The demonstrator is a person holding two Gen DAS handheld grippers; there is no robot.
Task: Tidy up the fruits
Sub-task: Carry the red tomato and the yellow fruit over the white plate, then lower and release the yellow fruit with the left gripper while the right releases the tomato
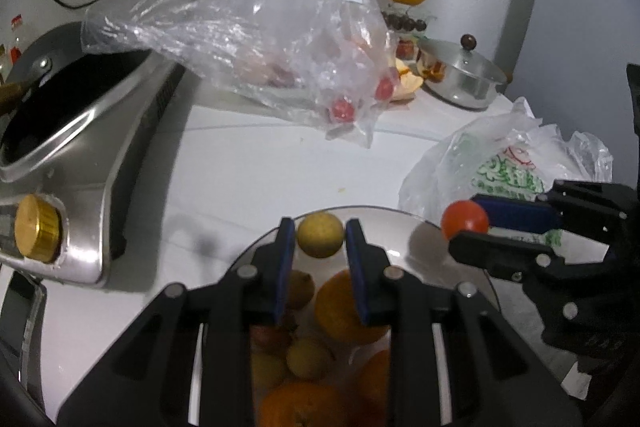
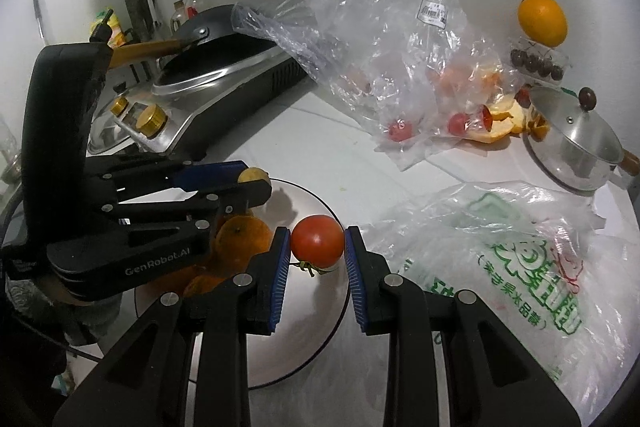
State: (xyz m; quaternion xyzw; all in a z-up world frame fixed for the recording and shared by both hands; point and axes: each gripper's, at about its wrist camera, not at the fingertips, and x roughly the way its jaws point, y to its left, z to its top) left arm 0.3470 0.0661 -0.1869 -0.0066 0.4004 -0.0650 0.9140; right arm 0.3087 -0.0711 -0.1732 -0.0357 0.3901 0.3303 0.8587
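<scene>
Blue-padded fingers of the left gripper [image 1: 320, 239] pinch a small yellow fruit [image 1: 321, 235] over the plate [image 1: 400, 227], low in frame, where oranges [image 1: 348, 307] and other fruit already lie. Centre frame, the right gripper [image 2: 317, 247] clamps a tomato [image 2: 317, 241] above the plate's rim. Red fruits remain inside the clear bag [image 2: 400, 39], upper middle, so sorting looks unfinished.

**Fruit on the plate partly hidden by the grippers**

On the plate [image 1: 400, 223], blurred oranges [image 1: 344, 307] run behind the left gripper [image 1: 320, 233] and off the bottom edge. Beyond the plate, fruit inside the crumpled clear bag [image 2: 384, 27] is too hazy to identify.
</scene>
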